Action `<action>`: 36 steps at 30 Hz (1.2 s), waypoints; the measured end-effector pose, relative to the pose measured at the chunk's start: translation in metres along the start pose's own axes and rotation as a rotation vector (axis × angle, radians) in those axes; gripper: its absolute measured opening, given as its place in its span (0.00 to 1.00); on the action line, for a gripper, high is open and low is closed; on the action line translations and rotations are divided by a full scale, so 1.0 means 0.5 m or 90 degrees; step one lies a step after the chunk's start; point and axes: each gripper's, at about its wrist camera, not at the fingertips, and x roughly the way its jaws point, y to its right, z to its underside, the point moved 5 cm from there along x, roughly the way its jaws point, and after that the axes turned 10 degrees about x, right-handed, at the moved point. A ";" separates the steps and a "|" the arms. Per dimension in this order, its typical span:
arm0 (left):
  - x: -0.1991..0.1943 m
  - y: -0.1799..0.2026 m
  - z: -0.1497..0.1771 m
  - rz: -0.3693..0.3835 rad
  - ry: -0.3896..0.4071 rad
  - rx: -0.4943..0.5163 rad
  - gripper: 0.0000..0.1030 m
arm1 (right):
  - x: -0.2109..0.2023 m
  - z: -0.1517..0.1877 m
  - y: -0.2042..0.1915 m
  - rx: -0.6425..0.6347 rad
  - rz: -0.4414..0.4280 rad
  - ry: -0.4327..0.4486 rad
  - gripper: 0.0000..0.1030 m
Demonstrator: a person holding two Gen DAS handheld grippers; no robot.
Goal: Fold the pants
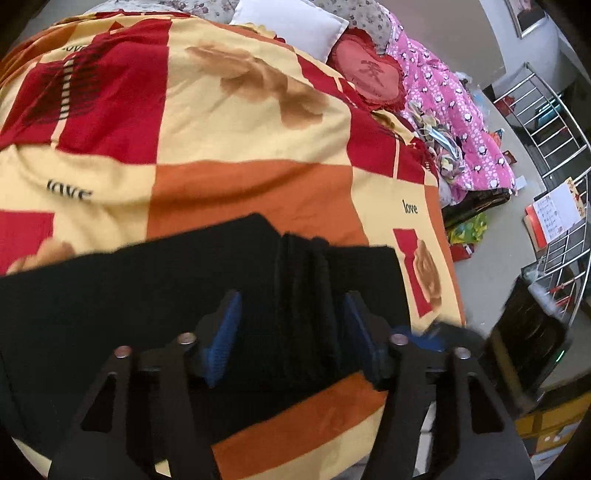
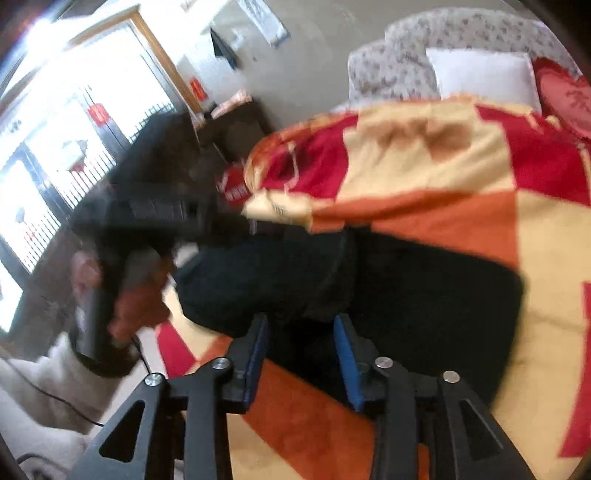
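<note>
Black pants [image 1: 155,295] lie on a red, orange and cream patchwork blanket [image 1: 236,147] on a bed. In the left wrist view a bunched ridge of the pants [image 1: 303,295] runs between the blue pads of my open left gripper [image 1: 291,306]. In the right wrist view, which is blurred, the pants [image 2: 424,302] lie folded across the blanket [image 2: 443,173], and my open right gripper [image 2: 301,325] hovers over their near edge. The left gripper [image 2: 147,206] and the hand holding it [image 2: 136,302] show at the left of that view.
A white pillow [image 1: 295,26], a red heart cushion [image 1: 365,74] and a pink quilt [image 1: 454,110] lie at the bed's far end. A metal rack [image 1: 546,122] and boxes [image 1: 546,428] stand on the floor to the right. A bright window [image 2: 48,147] is left of the bed.
</note>
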 end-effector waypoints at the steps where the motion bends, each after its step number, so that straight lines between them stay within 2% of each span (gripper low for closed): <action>1: 0.003 0.007 0.007 -0.001 0.000 0.004 0.59 | -0.013 -0.010 0.016 0.004 0.022 0.018 0.38; 3: 0.011 0.013 0.020 0.003 -0.009 0.007 0.62 | -0.024 -0.021 0.057 0.021 0.109 0.041 0.38; 5: 0.032 0.021 0.028 0.001 -0.023 0.001 0.62 | -0.006 -0.026 0.098 0.057 0.164 0.036 0.38; 7: 0.060 0.032 0.037 -0.014 -0.037 0.000 0.62 | 0.011 -0.031 0.128 0.079 0.178 0.033 0.37; 10: 0.082 0.049 0.038 -0.049 -0.023 0.012 0.62 | 0.047 -0.040 0.153 0.074 0.198 0.033 0.36; 11: 0.089 0.058 0.037 -0.065 -0.023 0.026 0.59 | 0.053 -0.043 0.159 0.072 0.202 0.033 0.36; 12: 0.096 0.063 0.037 -0.073 -0.027 0.034 0.52 | 0.059 -0.047 0.161 0.068 0.208 0.037 0.36; 13: 0.105 0.068 0.039 -0.082 -0.036 0.042 0.32 | 0.057 -0.045 0.159 0.064 0.211 0.041 0.36; 14: 0.111 0.071 0.041 -0.088 -0.044 0.045 0.24 | 0.060 -0.050 0.161 0.062 0.216 0.039 0.36; 15: 0.110 0.073 0.043 -0.087 -0.045 0.042 0.21 | 0.058 -0.047 0.158 0.061 0.219 0.035 0.36; 16: 0.104 0.075 0.045 -0.080 -0.046 0.040 0.14 | 0.055 -0.050 0.154 0.058 0.220 0.031 0.36; 21: 0.054 0.085 0.060 -0.066 -0.027 0.046 0.14 | 0.011 -0.034 0.106 0.032 0.196 0.035 0.36; 25: 0.053 0.060 0.066 -0.115 -0.023 0.033 0.14 | 0.019 -0.014 0.079 0.004 0.188 0.019 0.36; 27: 0.068 0.044 0.070 -0.112 -0.035 0.011 0.14 | 0.041 -0.007 0.084 0.000 0.199 0.008 0.36; 30: 0.070 0.035 0.072 -0.107 -0.023 -0.008 0.15 | 0.069 -0.003 0.093 -0.002 0.217 0.008 0.36; 36: 0.057 0.043 0.085 -0.136 -0.006 -0.002 0.20 | 0.059 -0.012 0.072 0.004 0.219 0.001 0.36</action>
